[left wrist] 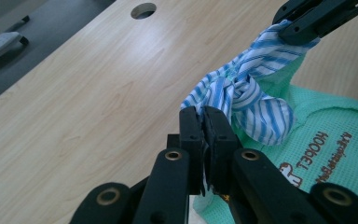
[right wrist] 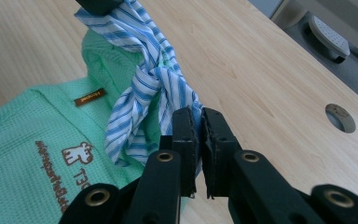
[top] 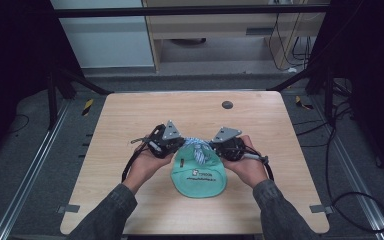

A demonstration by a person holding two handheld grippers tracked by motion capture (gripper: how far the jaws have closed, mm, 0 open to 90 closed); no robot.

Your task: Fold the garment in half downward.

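The wooden table (top: 130, 130) takes up most of the high view, with dark floor and loose cables around it and a round hole (top: 227, 105) near its far edge. A green bag (top: 200, 177) of waffled cloth lies on the near middle of the table, between the person's two hands, printed with brown lettering and a small animal figure. A blue-and-white striped strap (top: 196, 149) rises from the bag's far end, knotted in the middle and stretched between the two grippers.

The left gripper (left wrist: 202, 116) has its jaws pressed together on one end of the strap; the right gripper (right wrist: 197, 115) likewise pinches the other end, just above the bag. Nothing else lies near them on the tabletop.

The left gripper view shows the knot (left wrist: 235, 86) up close, with the other gripper's black jaw clamped on the strap at the upper right. The right gripper view shows a small brown label (right wrist: 89, 97) sewn on the bag's rim, and a grey foot-shaped object (right wrist: 328, 35) on the floor past the table edge.
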